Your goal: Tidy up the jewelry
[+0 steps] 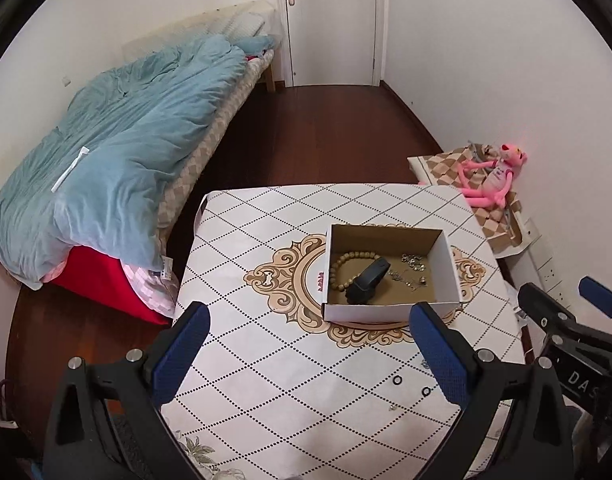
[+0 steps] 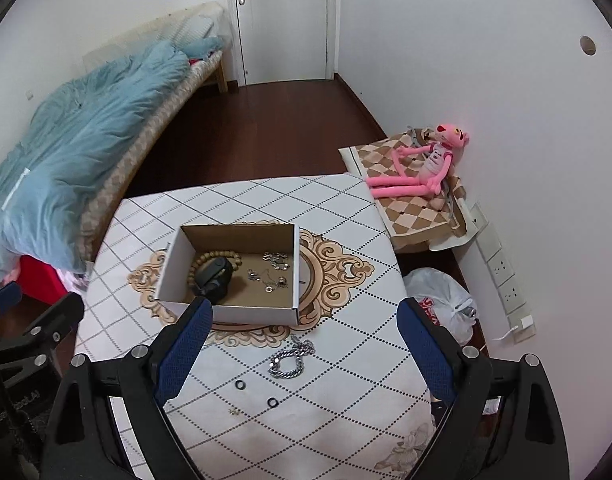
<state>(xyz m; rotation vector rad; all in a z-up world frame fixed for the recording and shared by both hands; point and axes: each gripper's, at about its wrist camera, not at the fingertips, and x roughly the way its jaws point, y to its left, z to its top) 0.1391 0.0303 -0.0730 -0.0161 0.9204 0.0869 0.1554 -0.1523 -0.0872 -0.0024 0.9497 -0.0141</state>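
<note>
An open cardboard box point(image 1: 389, 312) point(image 2: 254, 315) stands mid-table. Inside lie a wooden bead bracelet point(image 1: 341, 264) point(image 2: 212, 256), a black watch point(image 1: 367, 282) point(image 2: 214, 276) and small silver pieces point(image 1: 411, 268) point(image 2: 274, 270). On the cloth in front of the box lie a silver chain bracelet point(image 2: 290, 362), two black rings point(image 2: 240, 385) point(image 2: 272, 402) point(image 1: 397, 380) point(image 1: 425, 391) and a tiny trinket point(image 2: 234, 411). My left gripper point(image 1: 309, 348) hangs open above the near table. My right gripper point(image 2: 306, 348) is open too, the chain lying below its gap.
The table point(image 1: 266, 360) point(image 2: 345, 420) wears a white diamond-pattern cloth. A bed with a blue duvet point(image 1: 118, 152) runs along the left. At the right, a pink plush toy point(image 2: 421, 164) sits on a checked cushion, with a plastic bag point(image 2: 445, 304) below. A door point(image 1: 329, 20) stands behind.
</note>
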